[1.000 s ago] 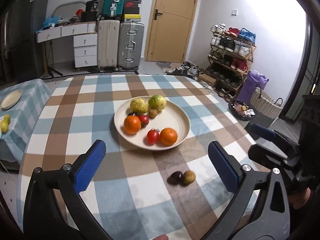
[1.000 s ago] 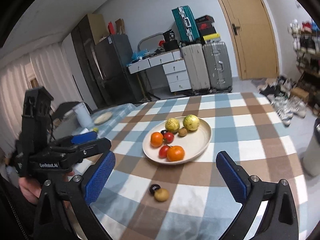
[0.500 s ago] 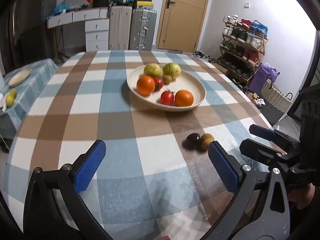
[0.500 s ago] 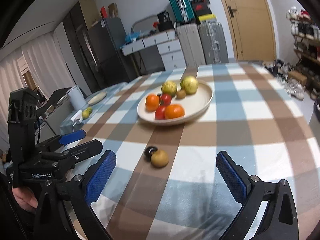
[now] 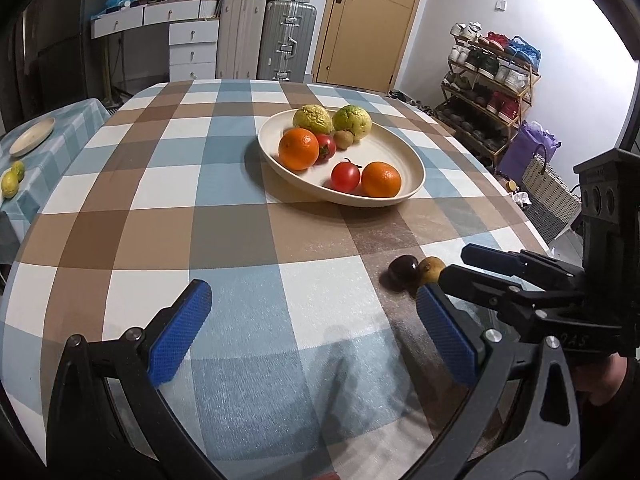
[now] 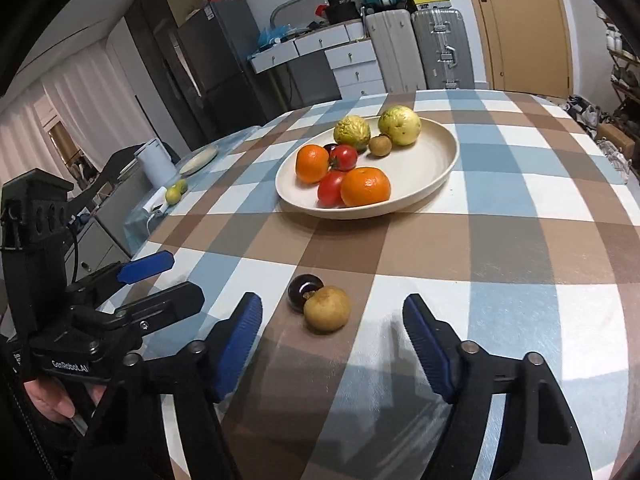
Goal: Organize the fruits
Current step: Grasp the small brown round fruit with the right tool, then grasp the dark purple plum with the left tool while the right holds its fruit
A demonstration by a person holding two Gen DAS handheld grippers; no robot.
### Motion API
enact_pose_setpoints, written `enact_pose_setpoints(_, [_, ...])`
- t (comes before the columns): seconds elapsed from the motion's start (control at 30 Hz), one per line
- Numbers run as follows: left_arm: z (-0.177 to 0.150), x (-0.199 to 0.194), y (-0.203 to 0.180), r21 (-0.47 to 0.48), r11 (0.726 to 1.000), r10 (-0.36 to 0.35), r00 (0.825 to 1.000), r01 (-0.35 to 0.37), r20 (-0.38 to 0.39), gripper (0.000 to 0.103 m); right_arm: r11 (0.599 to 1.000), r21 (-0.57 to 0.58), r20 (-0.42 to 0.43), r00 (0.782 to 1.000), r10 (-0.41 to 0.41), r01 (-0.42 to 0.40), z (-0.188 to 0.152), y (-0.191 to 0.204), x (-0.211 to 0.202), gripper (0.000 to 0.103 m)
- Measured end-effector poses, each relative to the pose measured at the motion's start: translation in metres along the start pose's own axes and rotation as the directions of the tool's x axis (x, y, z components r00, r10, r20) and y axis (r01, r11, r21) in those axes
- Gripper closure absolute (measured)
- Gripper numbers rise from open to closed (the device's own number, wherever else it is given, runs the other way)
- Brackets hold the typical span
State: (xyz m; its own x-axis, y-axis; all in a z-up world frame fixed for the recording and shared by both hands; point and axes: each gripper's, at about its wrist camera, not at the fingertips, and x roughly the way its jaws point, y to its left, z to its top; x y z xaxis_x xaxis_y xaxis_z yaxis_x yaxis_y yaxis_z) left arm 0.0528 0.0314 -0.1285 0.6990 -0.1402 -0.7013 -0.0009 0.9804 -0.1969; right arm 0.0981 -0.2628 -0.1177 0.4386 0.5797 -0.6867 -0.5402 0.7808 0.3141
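Note:
A cream plate (image 5: pixel 404 152) (image 6: pixel 440 168) on the checked tablecloth holds oranges, tomatoes, two green fruits and a kiwi. A dark plum (image 6: pixel 303 289) (image 5: pixel 403 272) and a brown round fruit (image 6: pixel 327 309) (image 5: pixel 431 269) lie touching each other on the cloth in front of the plate. My right gripper (image 6: pixel 333 344) is open, low over the cloth, with the brown fruit just ahead between its fingers. My left gripper (image 5: pixel 316 336) is open and empty to the left of the two loose fruits.
A side table at the left carries a small plate (image 5: pixel 31 142) and lime-like fruits (image 5: pixel 10 184). Suitcases (image 5: pixel 286 42), drawers and a door stand behind the table. A shoe rack (image 5: pixel 488 92) and baskets stand at the right.
Both grippers have come lower and closer to the cloth. The right gripper has moved up to the two loose fruits, and its fingers now stand narrower around the brown fruit.

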Motion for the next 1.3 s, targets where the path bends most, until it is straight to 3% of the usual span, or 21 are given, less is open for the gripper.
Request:
enact_pose_setpoints(0.2, [0.007, 0.008, 0.003, 0.014, 1.000, 0.004, 1.000, -0.004, -0.005, 0.001, 0.999, 0.011, -0.041, 0.998, 0.039, -0.039, 0.004, -0.002, 0.012, 0.043])
enact_pose_setpoints(0.27, [0.009, 0.010, 0.002, 0.023, 1.000, 0.010, 1.000, -0.010, 0.001, 0.001, 0.999, 0.023, -0.075, 0.996, 0.048, -0.047, 0.004, -0.004, 0.019, 0.059])
enact_pose_setpoints(0.37, [0.011, 0.011, 0.003, 0.022, 1.000, 0.010, 1.000, -0.010, 0.000, 0.001, 0.997, 0.034, -0.086, 0.994, 0.070, -0.067, 0.004, -0.006, 0.022, 0.073])
enact_pose_setpoints(0.53, [0.016, 0.020, 0.001, 0.033, 0.999, 0.003, 1.000, -0.003, -0.023, 0.001, 0.997, 0.071, -0.056, 0.998, 0.024, -0.020, 0.004, -0.016, 0.015, 0.074])
enact_pose_setpoints(0.6, [0.019, 0.024, -0.003, 0.041, 0.999, -0.011, 0.999, 0.012, -0.039, 0.001, 0.993, 0.111, -0.030, 0.999, 0.041, -0.038, 0.004, -0.026, 0.009, 0.074])
enact_pose_setpoints(0.8, [0.022, 0.036, -0.033, 0.145, 0.988, -0.036, 0.996, 0.046, -0.076, 0.001, 0.992, 0.123, 0.014, 0.999, 0.041, -0.042, 0.007, -0.039, -0.007, 0.074])
enact_pose_setpoints(0.93, [0.026, 0.051, -0.053, 0.206, 0.977, -0.031, 0.994, 0.053, -0.105, 0.001, 0.979, 0.202, 0.008, 0.999, 0.039, -0.040, 0.006, -0.054, -0.007, 0.074])
enact_pose_setpoints(1.03, [0.029, 0.062, -0.063, 0.232, 0.969, -0.054, 0.990, 0.083, -0.127, 0.008, 0.974, 0.221, 0.031, 0.998, 0.047, -0.053, 0.007, -0.061, -0.010, 0.074])
enact_pose_setpoints(1.3, [0.029, 0.078, -0.067, 0.197, 0.961, -0.151, 0.964, 0.195, -0.220, 0.054, 0.980, 0.189, 0.033, 0.997, 0.064, -0.069, 0.008, -0.064, -0.014, 0.074])
